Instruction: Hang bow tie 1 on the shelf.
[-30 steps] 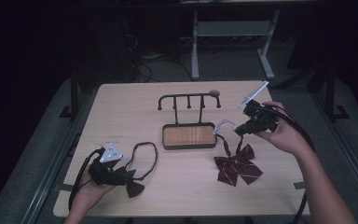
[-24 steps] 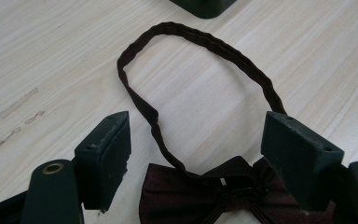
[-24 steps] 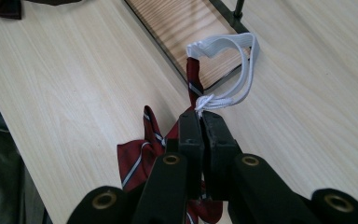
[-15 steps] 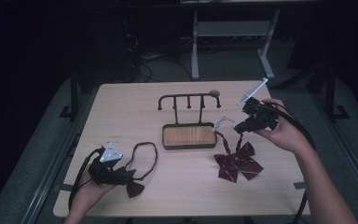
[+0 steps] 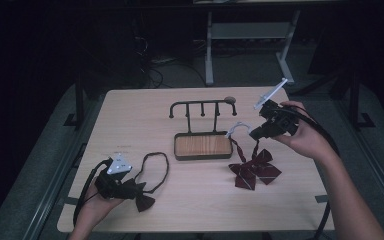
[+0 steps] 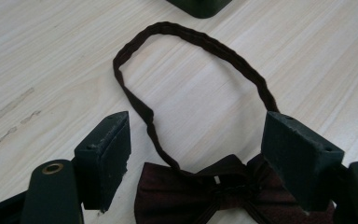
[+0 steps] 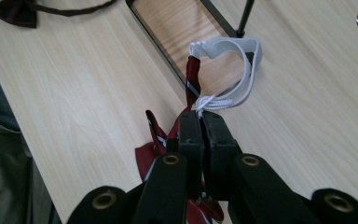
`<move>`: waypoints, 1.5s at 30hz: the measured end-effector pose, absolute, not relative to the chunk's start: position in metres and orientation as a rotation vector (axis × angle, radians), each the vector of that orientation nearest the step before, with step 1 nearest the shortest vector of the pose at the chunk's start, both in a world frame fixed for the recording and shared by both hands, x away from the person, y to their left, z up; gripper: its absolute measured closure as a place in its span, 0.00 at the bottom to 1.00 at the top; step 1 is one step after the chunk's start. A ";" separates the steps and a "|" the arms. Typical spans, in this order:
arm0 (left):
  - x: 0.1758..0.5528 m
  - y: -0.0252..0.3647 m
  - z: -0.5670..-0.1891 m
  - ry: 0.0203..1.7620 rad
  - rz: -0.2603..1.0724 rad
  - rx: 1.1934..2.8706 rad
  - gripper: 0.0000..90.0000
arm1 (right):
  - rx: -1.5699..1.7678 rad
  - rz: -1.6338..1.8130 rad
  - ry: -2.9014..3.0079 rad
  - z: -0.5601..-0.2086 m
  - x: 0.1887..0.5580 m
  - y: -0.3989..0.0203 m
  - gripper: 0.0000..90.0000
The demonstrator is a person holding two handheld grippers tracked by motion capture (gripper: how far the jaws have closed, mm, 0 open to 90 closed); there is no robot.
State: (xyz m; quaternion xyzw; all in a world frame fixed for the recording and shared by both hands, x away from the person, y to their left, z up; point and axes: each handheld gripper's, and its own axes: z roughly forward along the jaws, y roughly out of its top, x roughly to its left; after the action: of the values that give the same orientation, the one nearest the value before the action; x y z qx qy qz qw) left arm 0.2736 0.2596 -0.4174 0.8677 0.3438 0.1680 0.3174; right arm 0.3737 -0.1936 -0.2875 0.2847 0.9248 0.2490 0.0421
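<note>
A dark maroon bow tie (image 6: pixel 214 196) lies at the table's near left, its thin strap loop (image 6: pixel 191 42) spread out beyond it. My left gripper (image 6: pixel 198 154) stands open, one jaw on either side of the tie's knot; it also shows at the near left (image 5: pixel 130 189). A red striped bow tie (image 5: pixel 255 170) lies right of the stand. My right gripper (image 7: pixel 200 119) is shut on that tie's strap where the white elastic loop (image 7: pixel 228 51) joins it. The loop is lifted over the corner of the stand's base. From above, the right gripper (image 5: pixel 254 134) sits at the right.
A black hook stand (image 5: pixel 202 107) with a wooden tray base (image 5: pixel 202 146) stands mid-table. A small round object (image 5: pixel 229 99) lies behind it. Cables trail from both grippers over the table edges. Dark floor and a metal frame surround the table.
The right gripper has crept slightly away from me with the strap, dragging the striped bow tie a little closer to the stand. The left hand has stayed still.
</note>
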 end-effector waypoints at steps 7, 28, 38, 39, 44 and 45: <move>0.273 0.260 -0.416 0.909 0.437 2.270 0.27 | 0.858 0.768 2.841 -0.282 0.375 -0.187 0.97; 0.274 0.260 -0.416 0.909 0.428 2.261 0.27 | 0.834 0.765 2.824 -0.260 0.382 -0.173 0.97; 0.273 0.260 -0.415 0.908 0.429 2.261 0.27 | 0.792 0.748 2.826 -0.255 0.374 -0.168 0.97; 0.273 0.260 -0.415 0.907 0.430 2.262 0.27 | 0.795 0.748 2.826 -0.254 0.373 -0.168 0.97; 0.274 0.260 -0.415 0.908 0.430 2.262 0.27 | 0.787 0.759 2.815 -0.251 0.368 -0.171 0.97; 0.274 0.259 -0.415 0.906 0.429 2.263 0.27 | 0.789 0.759 2.816 -0.249 0.367 -0.171 0.97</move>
State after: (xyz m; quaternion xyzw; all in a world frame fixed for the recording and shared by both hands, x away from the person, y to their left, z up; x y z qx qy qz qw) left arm 0.2736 0.2595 -0.4151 0.8639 0.3461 0.1640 0.3272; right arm 0.3673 -0.1710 -0.2494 0.2608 0.9303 0.2508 0.0602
